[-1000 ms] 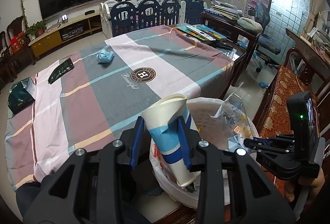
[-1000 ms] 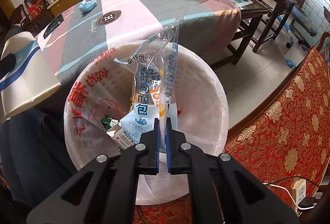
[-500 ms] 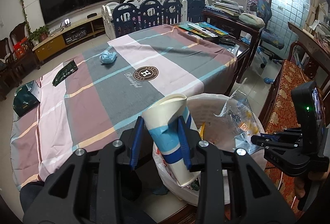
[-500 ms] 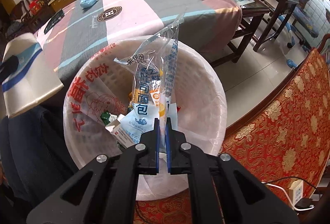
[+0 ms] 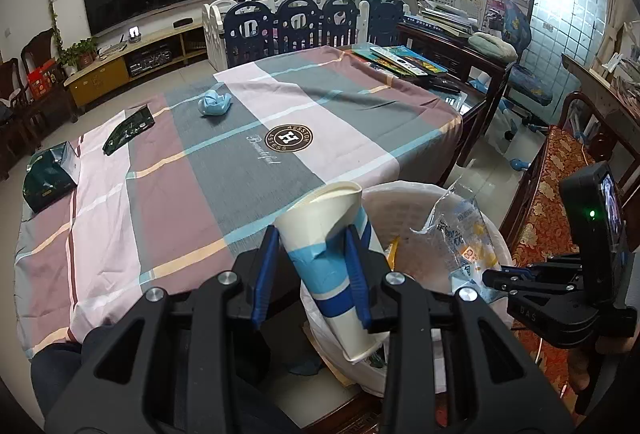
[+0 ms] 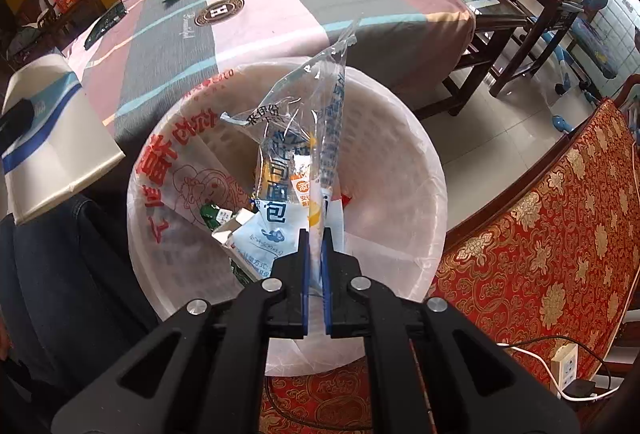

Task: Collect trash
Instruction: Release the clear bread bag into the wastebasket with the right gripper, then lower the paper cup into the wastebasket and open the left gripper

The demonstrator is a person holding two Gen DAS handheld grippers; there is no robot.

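The left gripper [image 5: 312, 274] is clamped on a paper cup [image 5: 332, 254], dented where the blue pads squeeze it. The cup's long axis is tilted: its open mouth points up and away toward the table [image 5: 240, 162], its base down at the bin [image 6: 400, 138] (the base overlaps the bin's near rim). The right gripper [image 6: 315, 266] pinches a clear plastic wrapper [image 6: 316, 130] between closed jaws; the wrapper stands lengthwise away from the fingers, over the bin's opening. Its pinched end is hidden between the pads. Trash at the bin's bottom is partly covered and hard to identify.
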